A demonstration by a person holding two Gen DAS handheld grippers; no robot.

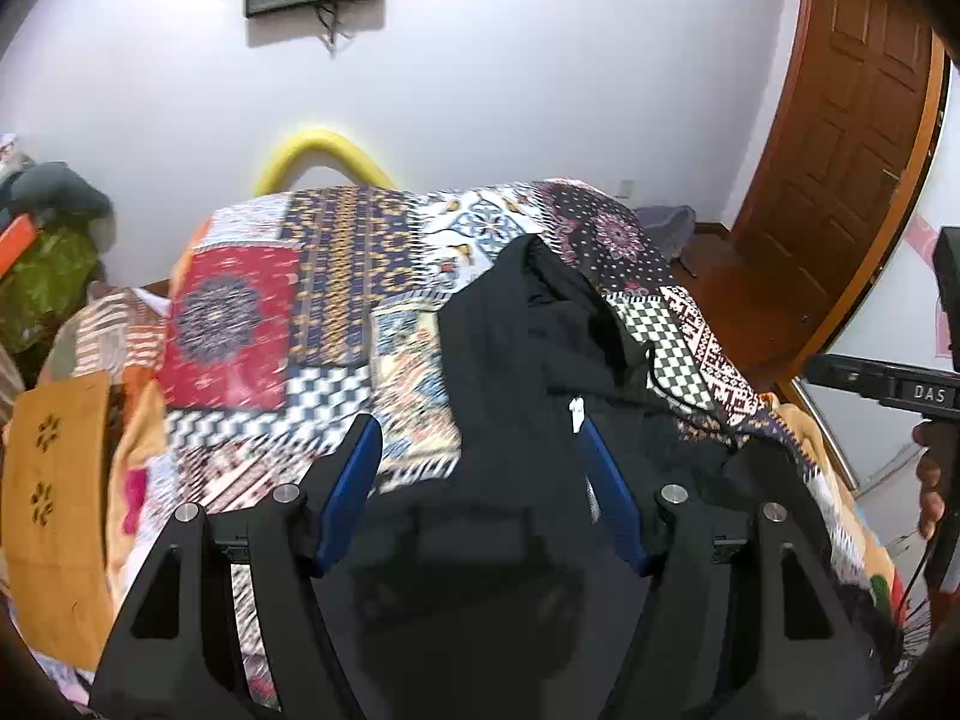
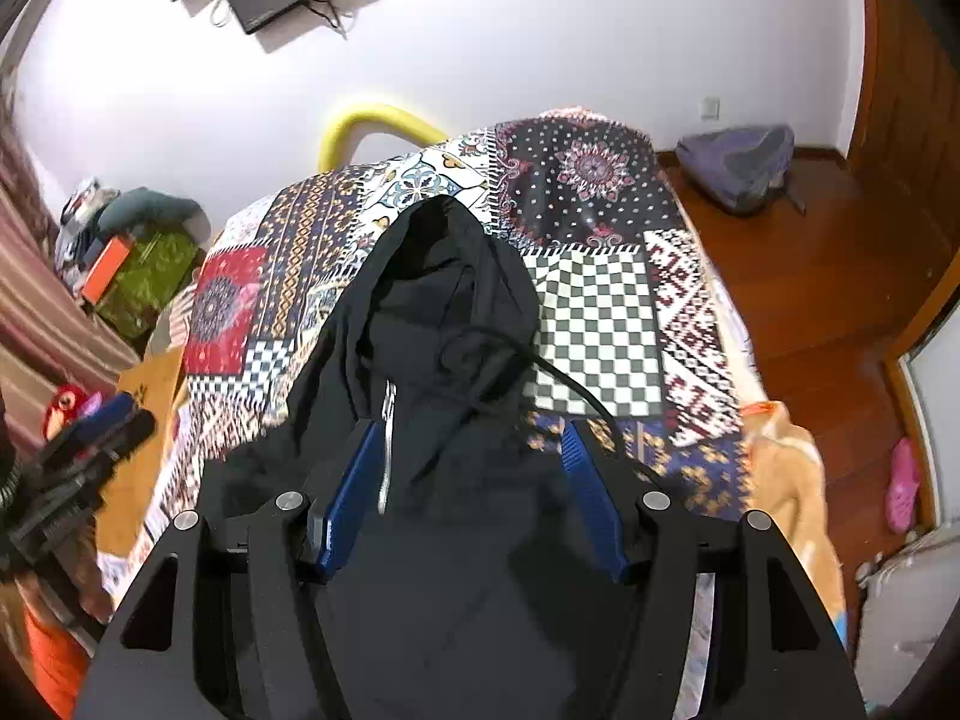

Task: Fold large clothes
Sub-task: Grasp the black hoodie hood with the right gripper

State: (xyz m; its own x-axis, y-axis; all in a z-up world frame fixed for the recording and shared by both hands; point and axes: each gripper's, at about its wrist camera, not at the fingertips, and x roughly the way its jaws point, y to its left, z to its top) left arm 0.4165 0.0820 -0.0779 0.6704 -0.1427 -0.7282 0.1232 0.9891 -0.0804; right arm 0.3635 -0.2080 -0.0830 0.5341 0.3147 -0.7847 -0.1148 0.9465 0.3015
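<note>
Step in hand: regrasp between folds. The black hoodie (image 2: pixel 432 324) lies on the bed (image 2: pixel 594 324). Left gripper (image 1: pixel 480 450) and right gripper (image 2: pixel 471 456) jaws spread, pinching nothing. Next: lower both onto a hoodie edge, close.

Home bedroom: quilted bed (image 2: pixel 594 324), wooden door (image 1: pixel 852 138).

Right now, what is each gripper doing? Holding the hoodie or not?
Left gripper: open, holding nothing, above the black hoodie.
Right gripper: open, holding nothing; the hoodie lies below its fingers.
</note>
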